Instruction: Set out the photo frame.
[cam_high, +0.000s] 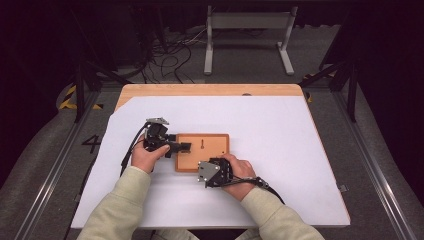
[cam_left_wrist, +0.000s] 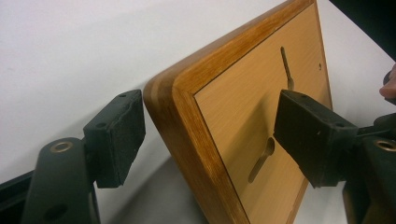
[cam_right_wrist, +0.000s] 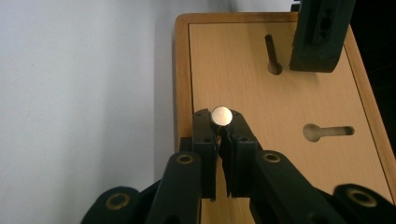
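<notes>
A wooden board (cam_high: 212, 142) with two keyhole slots lies on the white sheet, left of the middle. My left gripper (cam_high: 183, 147) comes in from the board's left side. In the left gripper view the left gripper (cam_left_wrist: 210, 135) is open, its jaws straddling the board's (cam_left_wrist: 233, 98) rounded corner: one pad beside the edge, the other over the face, neither pressing. My right gripper (cam_high: 216, 167) sits at the board's near edge. In the right gripper view the right gripper (cam_right_wrist: 222, 122) is shut on a small silver round-headed pin (cam_right_wrist: 221, 115), held over the board (cam_right_wrist: 261, 93) near its left edge.
The white sheet (cam_high: 270, 125) covers most of the wooden table (cam_high: 210, 90). One keyhole slot (cam_right_wrist: 328, 132) lies to the right of the pin; the other slot (cam_right_wrist: 273, 56) is farther off, beside the left gripper's jaw. A metal stand (cam_high: 247, 37) and cables lie on the floor beyond.
</notes>
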